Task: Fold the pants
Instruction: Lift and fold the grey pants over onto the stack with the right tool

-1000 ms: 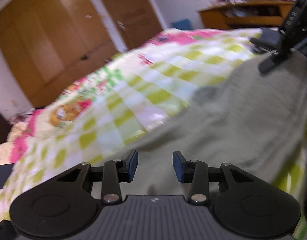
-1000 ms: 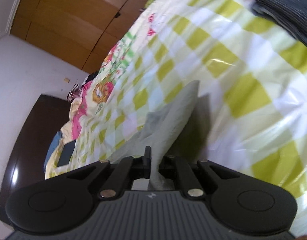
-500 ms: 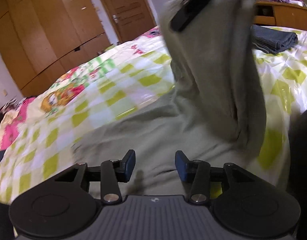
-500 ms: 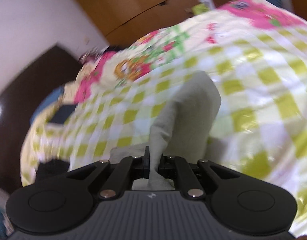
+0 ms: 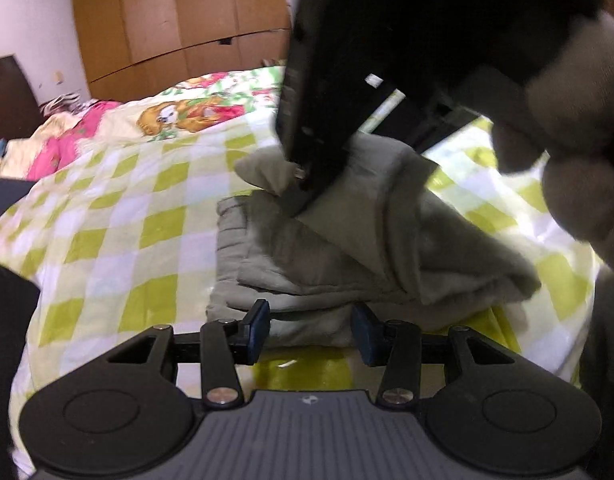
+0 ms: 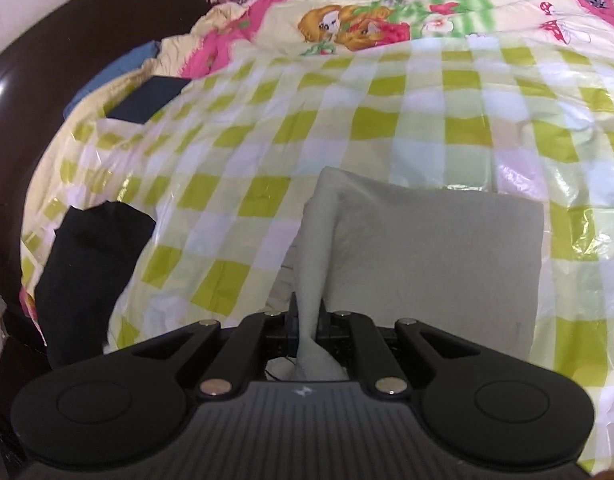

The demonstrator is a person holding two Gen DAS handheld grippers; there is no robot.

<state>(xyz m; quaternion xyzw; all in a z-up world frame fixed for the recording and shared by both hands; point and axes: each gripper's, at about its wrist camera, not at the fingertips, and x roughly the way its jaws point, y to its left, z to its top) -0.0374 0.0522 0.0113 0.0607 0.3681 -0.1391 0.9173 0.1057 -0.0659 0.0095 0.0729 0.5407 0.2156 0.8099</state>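
Note:
Grey-green pants (image 5: 347, 240) lie folded over on the green-checked bedspread (image 5: 119, 208). In the left wrist view my left gripper (image 5: 312, 330) stands open at the pants' near edge, its blue pads clear of the cloth. My right gripper (image 5: 303, 188) comes down from above, shut on an upper fold of the pants, with a hand (image 5: 567, 140) behind it. In the right wrist view the right gripper (image 6: 307, 318) pinches a ridge of the pants (image 6: 435, 264), which spread to the right beyond the fingers.
A black garment (image 6: 91, 272) lies at the bed's left edge and a dark flat item (image 6: 151, 98) farther up. The dark headboard (image 6: 47, 60) curves along the left. Wooden wardrobes (image 5: 179, 12) stand behind the bed. Bare bedspread (image 6: 387, 120) stretches beyond the pants.
The right gripper swept across with the pants' end and brought it down over the rest of the cloth. The left gripper drew back to the pants' near edge.

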